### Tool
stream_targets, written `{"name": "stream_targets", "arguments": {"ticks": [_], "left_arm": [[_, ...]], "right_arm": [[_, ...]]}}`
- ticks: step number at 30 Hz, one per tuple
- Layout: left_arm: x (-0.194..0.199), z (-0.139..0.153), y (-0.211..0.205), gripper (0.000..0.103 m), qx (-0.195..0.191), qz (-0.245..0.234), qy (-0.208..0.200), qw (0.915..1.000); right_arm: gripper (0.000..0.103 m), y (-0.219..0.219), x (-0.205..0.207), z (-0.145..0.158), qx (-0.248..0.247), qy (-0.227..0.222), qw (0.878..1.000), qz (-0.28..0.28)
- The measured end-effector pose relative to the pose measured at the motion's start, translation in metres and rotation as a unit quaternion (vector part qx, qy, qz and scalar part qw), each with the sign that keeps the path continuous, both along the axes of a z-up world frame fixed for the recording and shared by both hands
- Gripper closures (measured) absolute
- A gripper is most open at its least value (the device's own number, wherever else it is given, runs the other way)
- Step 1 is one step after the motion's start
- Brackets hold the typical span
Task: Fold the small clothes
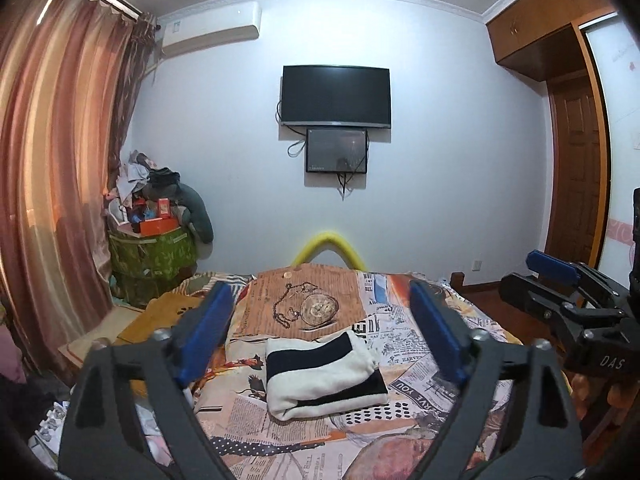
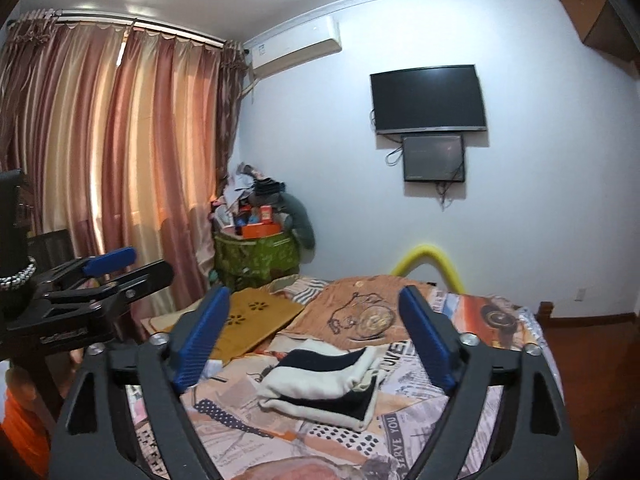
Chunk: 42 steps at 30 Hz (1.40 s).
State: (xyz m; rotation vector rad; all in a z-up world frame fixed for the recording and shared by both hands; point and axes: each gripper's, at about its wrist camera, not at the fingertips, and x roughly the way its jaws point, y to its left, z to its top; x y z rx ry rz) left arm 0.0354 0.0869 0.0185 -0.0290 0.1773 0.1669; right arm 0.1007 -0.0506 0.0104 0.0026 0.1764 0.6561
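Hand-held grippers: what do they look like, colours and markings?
Both alike: the left hand-held gripper and right hand-held gripper have matte black slotted linkage arms with silver pivot screws and ribbed blue finger pads. The right one's body bears white "DAS" lettering.

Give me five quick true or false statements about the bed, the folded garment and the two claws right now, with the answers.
1. The striped garment lies folded on the bedspread. True.
2. The left claw is clamped on the garment. False: its jaws stand open and empty, above the garment.
3. The right claw is open with nothing between its jaws. True.
4. The garment is red and yellow. False: it is cream white with dark navy bands.
5. The television on the wall is showing a bright picture. False: its screen is dark.
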Motion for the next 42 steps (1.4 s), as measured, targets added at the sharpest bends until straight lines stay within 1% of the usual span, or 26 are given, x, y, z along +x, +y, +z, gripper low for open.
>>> {"name": "stream_targets", "arguments": {"ticks": [1,3,4,12,17,42], "left_arm": [[-0.002,0.0,-0.001,0.004,0.0,0.001,-0.002,1.0],[-0.009,0.001,-0.002,0.0,0.001,0.003,-0.007,1.0],[-0.012,0.001,-0.003,0.0,0.002,0.004,-0.01,0.9999],[-0.018,-0.005,-0.009,0.0,0.009,0.009,-0.011,0.9999],[-0.016,-0.006,-0.011,0.0,0.004,0.004,-0.012,0.9999],[-0.011,-0.008,-0.01,0.0,-0.001,-0.013,-0.002,0.9999]], "right_arm": [[0.006,0.0,0.001,-0.001,0.0,0.001,1.0,-0.004],[0.001,-0.001,-0.001,-0.001,0.0,0.001,1.0,-0.012],[0.001,-0.001,-0.001,-0.001,0.0,0.0,1.0,-0.016],[0.0,-0.003,-0.008,-0.004,-0.01,0.0,1.0,-0.029],[0.0,-0.004,-0.013,-0.007,-0.016,-0.003,0.999,-0.031],[0.0,-0.008,-0.017,-0.007,-0.015,0.0,0.999,-0.037]]}}
